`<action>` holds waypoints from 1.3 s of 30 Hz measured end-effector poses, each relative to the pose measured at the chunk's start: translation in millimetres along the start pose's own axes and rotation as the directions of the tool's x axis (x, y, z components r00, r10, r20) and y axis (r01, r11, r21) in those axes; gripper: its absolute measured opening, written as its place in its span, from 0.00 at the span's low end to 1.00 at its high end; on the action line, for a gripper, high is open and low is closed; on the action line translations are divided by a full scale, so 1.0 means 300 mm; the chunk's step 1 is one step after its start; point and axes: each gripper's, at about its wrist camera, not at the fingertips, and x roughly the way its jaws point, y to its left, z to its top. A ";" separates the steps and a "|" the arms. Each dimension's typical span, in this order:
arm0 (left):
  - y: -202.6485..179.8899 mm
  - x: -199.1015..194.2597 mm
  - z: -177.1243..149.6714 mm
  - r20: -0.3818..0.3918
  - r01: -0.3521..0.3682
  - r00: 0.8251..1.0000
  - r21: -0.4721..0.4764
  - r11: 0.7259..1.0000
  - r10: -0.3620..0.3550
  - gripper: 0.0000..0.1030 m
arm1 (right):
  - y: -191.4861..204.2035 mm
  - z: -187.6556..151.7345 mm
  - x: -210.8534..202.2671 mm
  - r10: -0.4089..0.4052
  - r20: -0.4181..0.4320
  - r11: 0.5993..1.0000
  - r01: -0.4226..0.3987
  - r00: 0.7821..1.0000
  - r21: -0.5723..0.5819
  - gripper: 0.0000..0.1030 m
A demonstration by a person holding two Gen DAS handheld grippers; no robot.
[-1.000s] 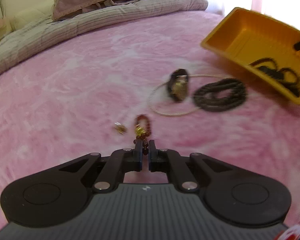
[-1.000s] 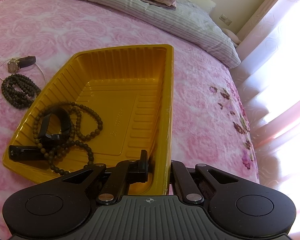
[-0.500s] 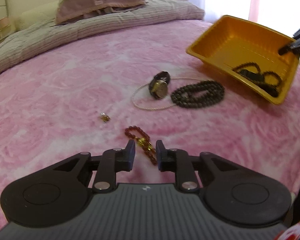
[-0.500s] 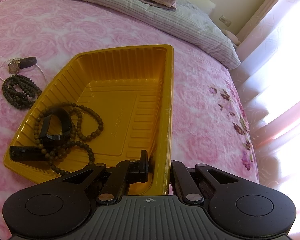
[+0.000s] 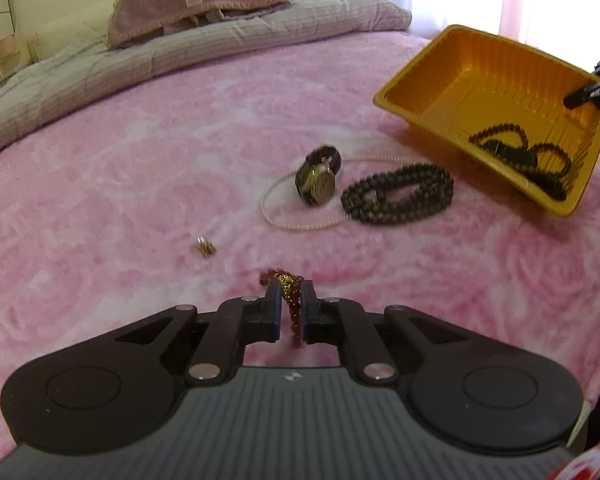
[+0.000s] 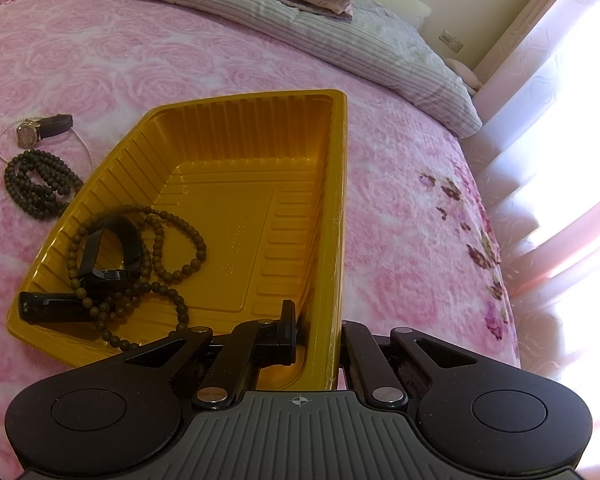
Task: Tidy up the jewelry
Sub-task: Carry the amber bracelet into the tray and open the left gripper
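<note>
My left gripper (image 5: 290,300) is shut on a red bead bracelet with a gold charm (image 5: 287,285) low over the pink bedspread. Beyond it lie a small gold earring (image 5: 205,247), a watch (image 5: 319,181) inside a thin pearl necklace (image 5: 300,226), and a dark bead string (image 5: 398,199). My right gripper (image 6: 318,334) is shut on the near rim of the tilted yellow tray (image 6: 332,200), also seen in the left wrist view (image 5: 452,64). In the tray lie a brown bead necklace (image 6: 168,240) and a black watch (image 6: 112,252).
The bed is covered by a pink rose-pattern blanket (image 5: 100,184). A striped grey duvet (image 5: 228,36) and pillows (image 5: 196,0) lie at the far end. Bright curtains (image 6: 560,80) hang beyond the bed's right edge.
My left gripper was shut, opened around the red bracelet, and has now closed on it. The right gripper has kept its hold on the tray rim, barely moving.
</note>
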 end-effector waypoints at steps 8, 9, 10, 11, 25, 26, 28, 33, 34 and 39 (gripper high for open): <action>-0.017 -0.056 0.081 0.061 0.000 0.998 0.040 0.999 -0.003 0.08 | 0.010 0.004 -0.004 0.003 0.008 1.000 -0.003 1.000 0.002 0.05; -0.021 -0.059 0.089 0.067 0.003 0.998 0.044 0.999 -0.006 0.08 | 0.010 0.004 -0.005 0.004 0.009 1.000 -0.004 1.000 0.003 0.05; -0.026 -0.061 0.096 0.071 0.006 0.997 0.048 0.999 -0.010 0.08 | 0.011 0.004 -0.005 0.004 0.010 1.000 -0.004 1.000 0.003 0.05; -0.032 -0.063 0.104 0.076 0.012 0.997 0.050 0.999 -0.016 0.08 | 0.011 0.005 -0.005 0.004 0.010 1.000 -0.004 1.000 0.003 0.05; -0.265 -0.027 0.283 0.139 0.175 0.972 0.112 0.978 -0.189 0.08 | 0.011 0.005 -0.007 0.008 0.012 1.000 -0.008 1.000 0.009 0.05; -0.298 -0.020 0.300 0.143 0.190 0.968 0.123 0.974 -0.207 0.08 | 0.011 0.005 -0.007 0.008 0.011 1.000 -0.008 1.000 0.008 0.05; -0.358 -0.007 0.331 0.149 0.226 0.958 0.141 0.964 -0.247 0.08 | 0.009 0.005 -0.007 0.010 0.011 1.000 -0.010 1.000 0.010 0.05; -0.505 0.035 0.401 0.141 0.311 0.929 0.199 0.929 -0.342 0.08 | 0.004 0.004 -0.006 0.018 0.016 1.000 -0.018 1.000 0.020 0.05; -0.532 0.045 0.411 0.134 0.326 0.924 0.211 0.921 -0.358 0.08 | 0.003 0.004 -0.007 0.019 0.017 1.000 -0.019 1.000 0.022 0.05; -0.621 0.083 0.440 0.107 0.360 0.912 0.250 0.899 -0.395 0.08 | -0.002 -0.002 -0.003 0.024 0.016 0.999 -0.024 1.000 0.030 0.05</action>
